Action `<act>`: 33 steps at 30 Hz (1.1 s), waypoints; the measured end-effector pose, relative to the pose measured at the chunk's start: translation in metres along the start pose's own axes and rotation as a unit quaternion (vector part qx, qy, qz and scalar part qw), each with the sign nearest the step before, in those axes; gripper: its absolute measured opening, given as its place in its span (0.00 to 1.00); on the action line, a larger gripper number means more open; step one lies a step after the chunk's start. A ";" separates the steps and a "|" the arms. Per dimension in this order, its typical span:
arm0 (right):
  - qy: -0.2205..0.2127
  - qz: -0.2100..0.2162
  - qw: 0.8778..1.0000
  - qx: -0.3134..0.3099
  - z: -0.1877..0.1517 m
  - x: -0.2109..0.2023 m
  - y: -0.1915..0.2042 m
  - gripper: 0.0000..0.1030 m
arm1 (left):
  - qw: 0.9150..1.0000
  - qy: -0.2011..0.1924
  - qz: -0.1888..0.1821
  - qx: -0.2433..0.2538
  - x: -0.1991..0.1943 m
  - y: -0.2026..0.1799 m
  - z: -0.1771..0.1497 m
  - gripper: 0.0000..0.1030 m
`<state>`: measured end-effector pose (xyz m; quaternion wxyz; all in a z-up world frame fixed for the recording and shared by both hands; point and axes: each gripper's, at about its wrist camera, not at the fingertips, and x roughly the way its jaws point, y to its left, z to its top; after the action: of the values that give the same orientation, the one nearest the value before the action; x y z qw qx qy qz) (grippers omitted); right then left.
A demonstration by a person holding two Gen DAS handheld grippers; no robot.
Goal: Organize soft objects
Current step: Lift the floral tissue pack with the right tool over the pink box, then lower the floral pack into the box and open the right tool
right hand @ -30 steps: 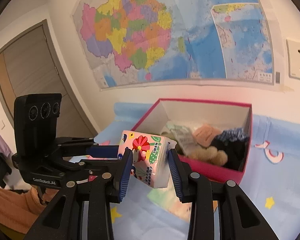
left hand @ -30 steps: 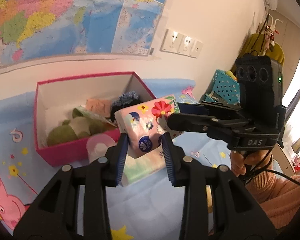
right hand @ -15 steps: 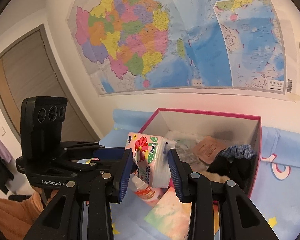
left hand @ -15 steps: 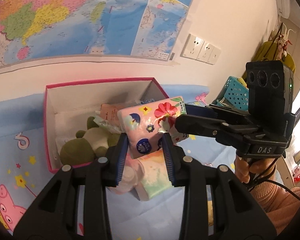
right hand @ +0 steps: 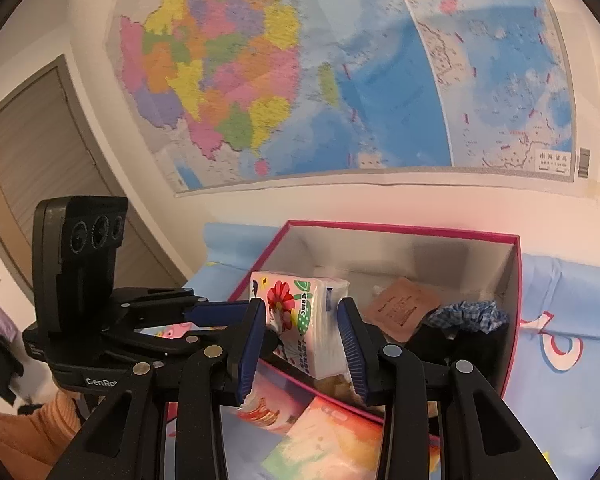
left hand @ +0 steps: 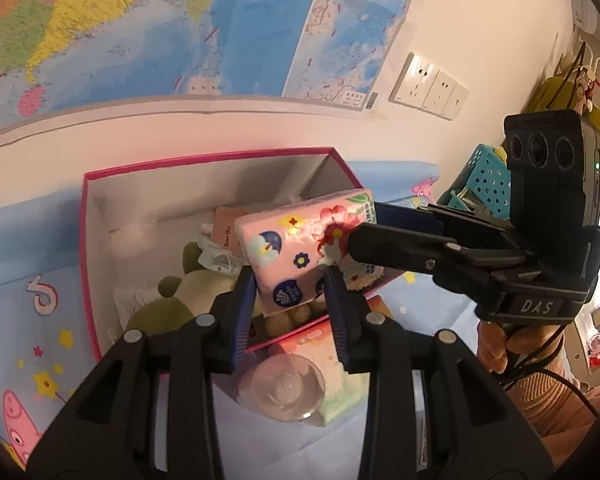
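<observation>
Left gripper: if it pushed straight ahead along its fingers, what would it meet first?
The left gripper already holds the tissue pack; beyond it, probably the soft toys and packets in the pink box, though depth is unclear.

Tissue pack (left hand: 300,252): glossy printed plastic film. Box (left hand: 100,216): matt cardboard. Gripper fingers (right hand: 250,350): ribbed blue pads, black matt plastic. Table cover (right hand: 572,380): smooth printed sheet.

"DAS" on right claw (left hand: 342,242); "GenRo…" on left claw (right hand: 236,312).

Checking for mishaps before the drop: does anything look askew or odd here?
The pink tissue pack hangs tilted over the pink box, pinched at once by the left hand-held gripper and the right hand-held gripper. Nothing looks spilled or damaged.
</observation>
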<state>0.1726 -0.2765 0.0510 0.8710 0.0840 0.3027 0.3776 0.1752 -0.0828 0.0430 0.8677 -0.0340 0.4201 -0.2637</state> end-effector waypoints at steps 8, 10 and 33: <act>0.015 -0.004 1.000 0.019 0.003 0.018 -0.016 0.38 | 1.000 0.025 0.006 -0.013 0.022 0.011 0.007 0.35; 0.017 -0.006 1.000 0.020 0.003 0.021 -0.019 0.38 | 1.000 0.027 0.007 -0.014 0.025 0.012 0.008 0.35; 0.030 -0.030 0.997 0.058 0.010 0.046 -0.040 0.38 | 0.999 0.034 0.029 -0.015 0.040 0.016 0.019 0.35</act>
<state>0.2272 -0.2715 0.0222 0.8664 0.1138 0.3521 0.3352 0.2171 -0.0914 0.0223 0.8595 -0.0261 0.4542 -0.2330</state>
